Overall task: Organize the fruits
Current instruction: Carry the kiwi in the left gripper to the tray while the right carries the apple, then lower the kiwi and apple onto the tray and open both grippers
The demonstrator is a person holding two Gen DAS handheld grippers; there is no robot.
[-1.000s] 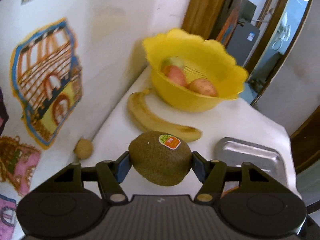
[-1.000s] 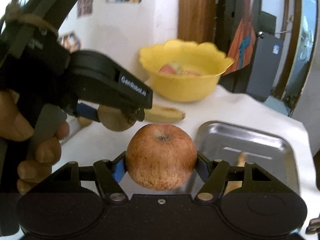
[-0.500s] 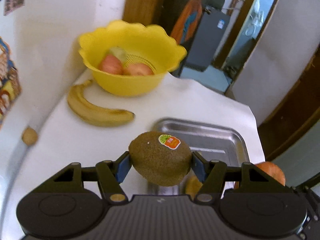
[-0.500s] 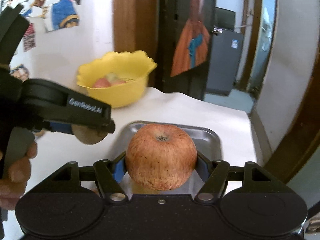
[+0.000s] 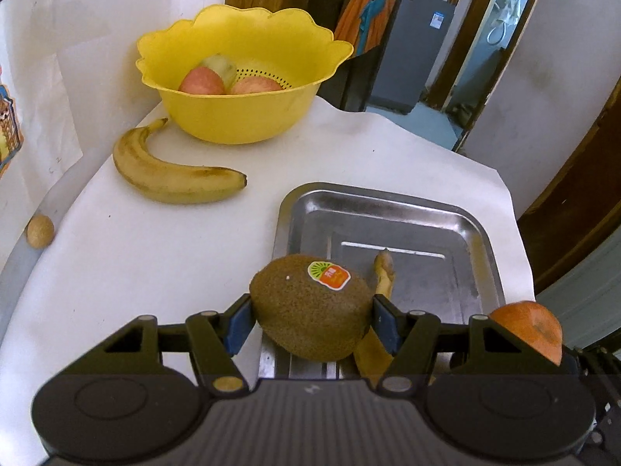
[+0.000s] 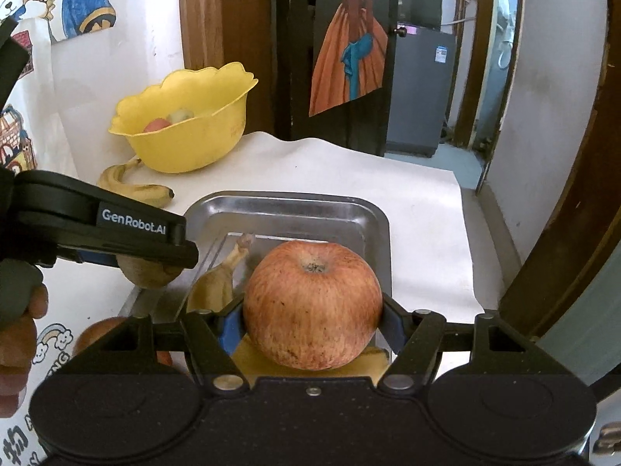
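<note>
Your left gripper pinches a kiwi above the near edge of the steel tray; your right gripper clamps an apple over the same tray, where a banana lies. White paper covers the table. A yellow bowl of fruit sits by the wall, a second banana beside it, an open doorway beyond.
</note>
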